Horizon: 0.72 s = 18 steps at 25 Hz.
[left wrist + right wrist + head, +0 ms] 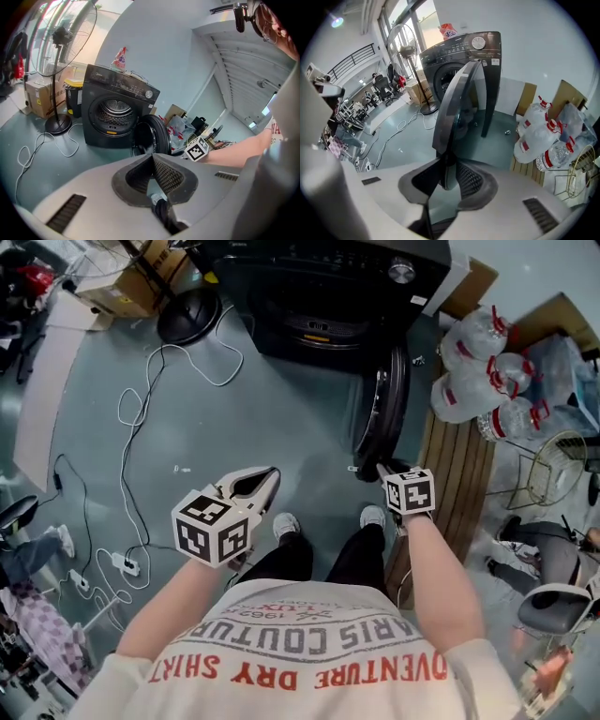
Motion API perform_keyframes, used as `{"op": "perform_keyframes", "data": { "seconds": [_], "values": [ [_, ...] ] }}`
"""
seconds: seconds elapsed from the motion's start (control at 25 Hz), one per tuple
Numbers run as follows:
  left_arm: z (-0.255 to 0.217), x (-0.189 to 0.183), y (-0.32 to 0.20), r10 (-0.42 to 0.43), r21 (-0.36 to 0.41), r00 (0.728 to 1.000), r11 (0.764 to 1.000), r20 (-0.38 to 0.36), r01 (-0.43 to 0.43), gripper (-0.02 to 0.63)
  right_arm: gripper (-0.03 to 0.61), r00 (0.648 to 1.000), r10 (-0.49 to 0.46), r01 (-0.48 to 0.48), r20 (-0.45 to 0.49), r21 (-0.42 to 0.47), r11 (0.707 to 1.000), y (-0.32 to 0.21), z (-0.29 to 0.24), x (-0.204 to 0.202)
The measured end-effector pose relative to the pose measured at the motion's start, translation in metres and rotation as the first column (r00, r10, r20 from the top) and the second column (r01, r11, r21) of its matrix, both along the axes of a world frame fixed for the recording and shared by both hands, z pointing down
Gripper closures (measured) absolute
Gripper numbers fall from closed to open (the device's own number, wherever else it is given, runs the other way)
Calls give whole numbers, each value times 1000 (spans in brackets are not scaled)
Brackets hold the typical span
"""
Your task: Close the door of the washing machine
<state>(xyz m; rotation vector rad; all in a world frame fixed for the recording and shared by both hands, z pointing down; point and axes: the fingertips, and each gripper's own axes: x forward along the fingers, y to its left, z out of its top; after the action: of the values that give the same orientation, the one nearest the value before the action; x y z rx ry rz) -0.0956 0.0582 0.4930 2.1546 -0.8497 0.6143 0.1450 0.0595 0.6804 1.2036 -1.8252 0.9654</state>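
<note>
The door (386,409) isn't closed yet. It stands swung right out from the front of the washing machine (328,296), edge-on to you, with its free end near your feet and its hinge on the right of the drum opening.

Your right claw (378,469) is down at that free end. In the right gripper view its jaws stand partly apart with the rim of the door (457,103) running between them. As far as I can tell the pads aren't pressing on it, so you straddle the door rather than grip it.

Next, I'd say you need to bear against the outer face and sweep the door in an arc round its hinge towards the drum, to your left and forward, until it latches. Keep the claw off the rim as the gap closes.

Your right forearm reaches forward and down, with the claw pointing steeply at the floor. Your left arm reaches out over the bare floor, well apart from the door. The left claw (274,472) has its tips together, holds nothing and slopes downward.
</note>
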Motion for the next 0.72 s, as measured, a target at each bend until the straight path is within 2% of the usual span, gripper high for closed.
{"op": "perform_keyframes", "data": {
  "seconds": [0.36,0.56,0.72],
  "values": [
    [11,-93,-2,-80,-33,997,996,-22,80,588,457,996,83,-83,27,20,996,-29,2,-86],
    [13,-120,-11,-119,-53,993,992,-21,118,588,436,993,98,-99,72,3,995,-54,1,-123],
    [9,-130,-23,-140,-40,990,989,-23,139,588,420,990,83,-80,115,-30,996,-72,6,-152]
  ]
}}
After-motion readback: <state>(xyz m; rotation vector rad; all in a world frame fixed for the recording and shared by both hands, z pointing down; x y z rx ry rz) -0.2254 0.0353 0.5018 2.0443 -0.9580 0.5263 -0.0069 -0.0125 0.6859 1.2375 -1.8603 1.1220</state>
